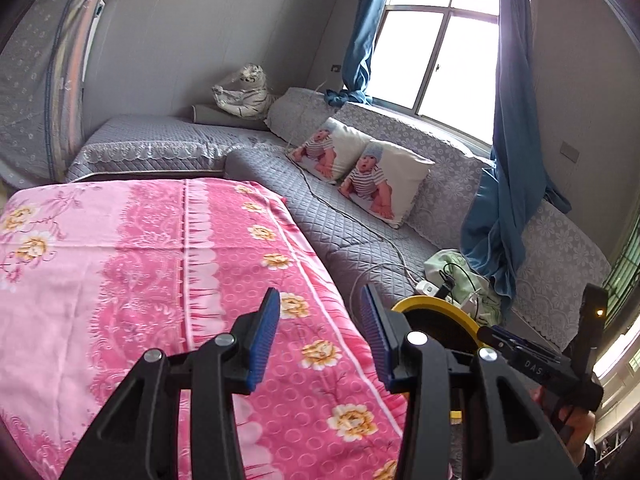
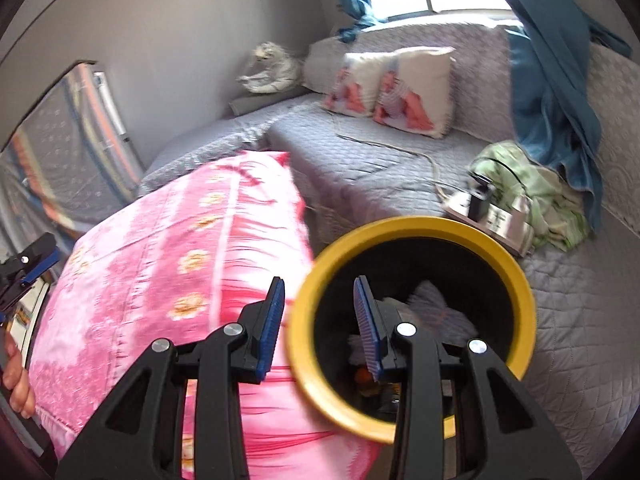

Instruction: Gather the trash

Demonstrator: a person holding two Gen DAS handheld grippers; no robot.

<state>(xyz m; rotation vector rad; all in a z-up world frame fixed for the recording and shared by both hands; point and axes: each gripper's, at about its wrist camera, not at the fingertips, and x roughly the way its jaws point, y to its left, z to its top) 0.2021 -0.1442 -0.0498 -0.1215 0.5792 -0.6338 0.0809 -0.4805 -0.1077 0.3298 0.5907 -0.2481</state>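
While your right hand-held gripper (image 2: pixel 320 312) straddles the yellow rim of the trash bin (image 2: pixel 412 226), one blue pad outside and one inside, its jaws stand apart and clamp nothing. Your left hand-held gripper (image 1: pixel 320 328) hangs open and empty over the pink floral tabletop (image 1: pixel 140 260). That bin sits just beside the tabletop, near the grey sofa (image 2: pixel 360 168), with scraps inside.
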